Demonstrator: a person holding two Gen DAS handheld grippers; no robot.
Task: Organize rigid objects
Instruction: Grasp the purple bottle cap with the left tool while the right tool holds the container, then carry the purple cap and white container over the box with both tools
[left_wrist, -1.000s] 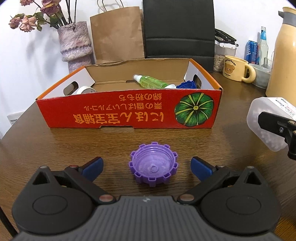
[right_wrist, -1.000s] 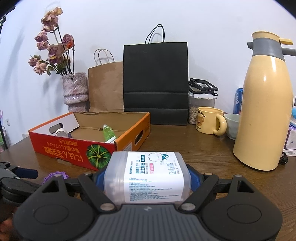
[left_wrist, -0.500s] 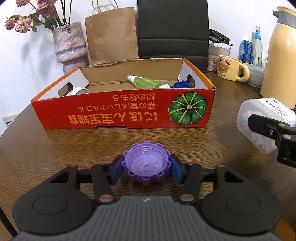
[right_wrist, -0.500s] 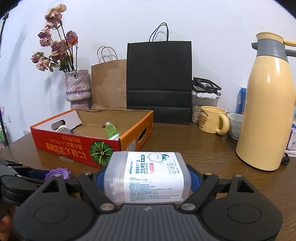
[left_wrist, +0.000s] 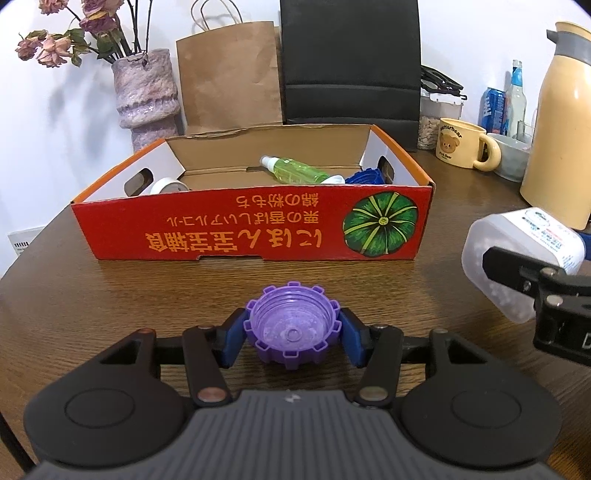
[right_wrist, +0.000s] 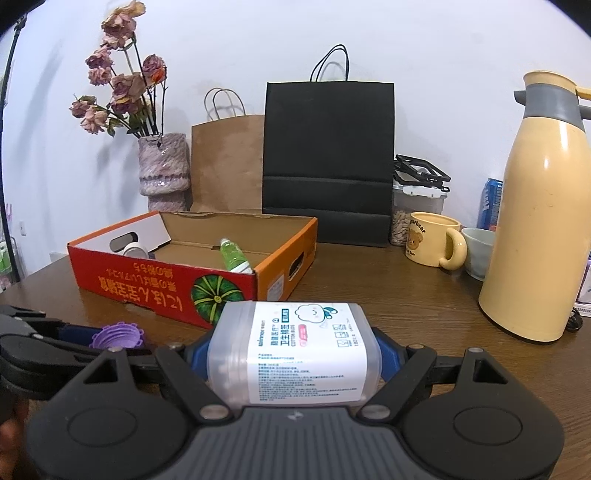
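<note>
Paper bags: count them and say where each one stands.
2. The brown paper bag stands against the wall behind the red box; the black paper bag stands beside it, toward the mug. Others may be hidden.

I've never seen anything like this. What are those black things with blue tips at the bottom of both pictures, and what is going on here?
There is no robot here: a person holds a pair of tongs in each hand, and each pair carries a camera looking out along its two blue fingers. So one picture is the left tongs' view and the other the right's.

In the left view, the left tongs have just closed on a purple cap, pads on both its sides. At the right edge you see the other tongs from the side.

In the right view, the right tongs grip a clear tub of cotton buds.

Both are over a wooden table. On it stands an open red box holding a green bottle, a white roll and something blue. The aim is probably to put the held things in too.
</note>
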